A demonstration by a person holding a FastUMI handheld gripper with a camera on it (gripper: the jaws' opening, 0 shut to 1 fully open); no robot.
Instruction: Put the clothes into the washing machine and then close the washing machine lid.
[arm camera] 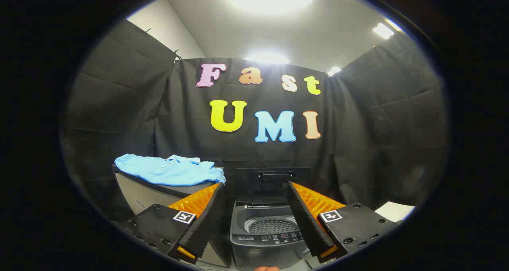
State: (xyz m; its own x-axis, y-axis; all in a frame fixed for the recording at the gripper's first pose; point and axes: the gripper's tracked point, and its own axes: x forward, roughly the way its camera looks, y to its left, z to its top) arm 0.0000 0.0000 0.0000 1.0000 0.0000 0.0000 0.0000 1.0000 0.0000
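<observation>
- i am holding the hand-held gripper point(260, 223) with its fingers spread wide apart, gripping nothing.
- the washing machine point(265, 233) is sitting between the two fingers, just ahead of them and lower down, showing its perforated drum point(271, 225).
- its lid point(273, 180) is standing upright behind the drum, against the black cloth wall.
- the blue shirt point(169, 170) is lying crumpled on a surface point(137, 191) beside the machine, beyond the left finger point(204, 219) and well apart from both fingers.
- a white sheet point(394, 211) is showing past the right finger point(308, 219).
</observation>
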